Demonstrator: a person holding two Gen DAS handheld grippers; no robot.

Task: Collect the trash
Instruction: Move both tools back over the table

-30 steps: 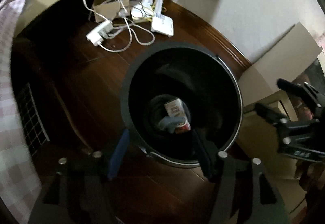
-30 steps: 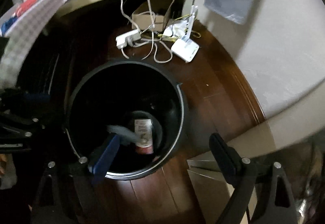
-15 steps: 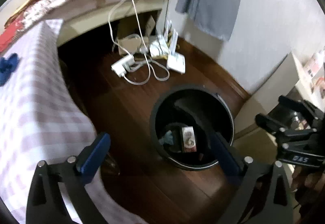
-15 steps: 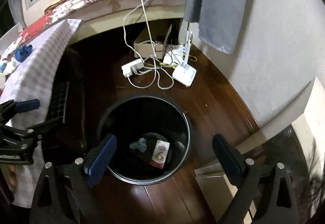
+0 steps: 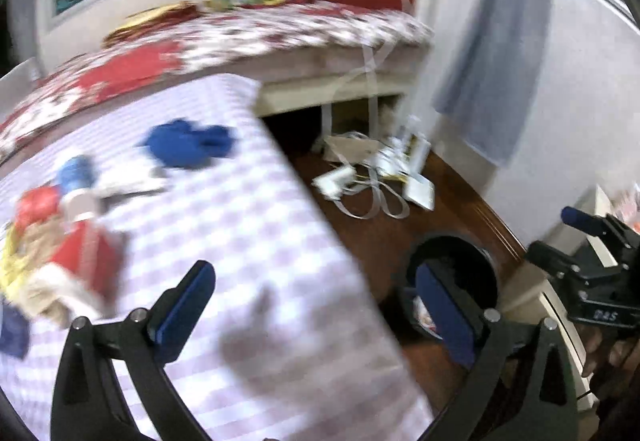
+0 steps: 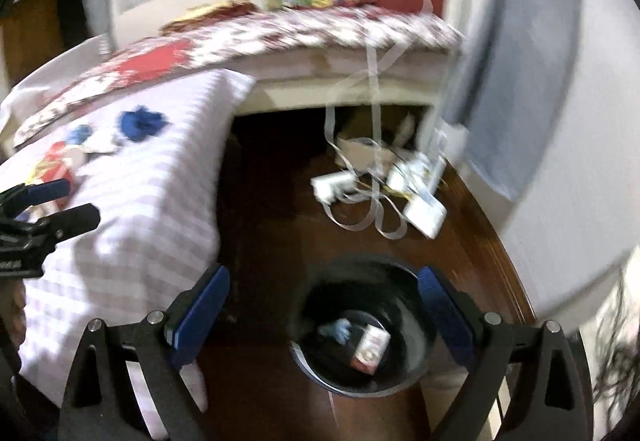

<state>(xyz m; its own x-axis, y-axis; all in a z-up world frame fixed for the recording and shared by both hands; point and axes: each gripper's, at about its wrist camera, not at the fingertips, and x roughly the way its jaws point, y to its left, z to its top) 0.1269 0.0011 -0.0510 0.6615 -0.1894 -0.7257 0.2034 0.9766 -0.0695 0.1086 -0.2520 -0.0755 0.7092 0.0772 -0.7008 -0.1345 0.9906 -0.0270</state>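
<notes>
Both my jaws released, nothing in them. Right gripper (image 6: 322,311) over the black bin (image 6: 362,381) on the floor; carton (image 6: 370,349) lies inside. Left gripper (image 5: 314,311) over the checked bench (image 5: 248,249); red trash (image 5: 86,257) far left on it.

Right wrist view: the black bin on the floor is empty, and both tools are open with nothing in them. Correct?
Not quite. The black bin is not empty: the right wrist view shows a small red and white carton and a bluish scrap lying at its bottom. The rest stands: the left tool and right tool are both open and hold nothing.
</notes>
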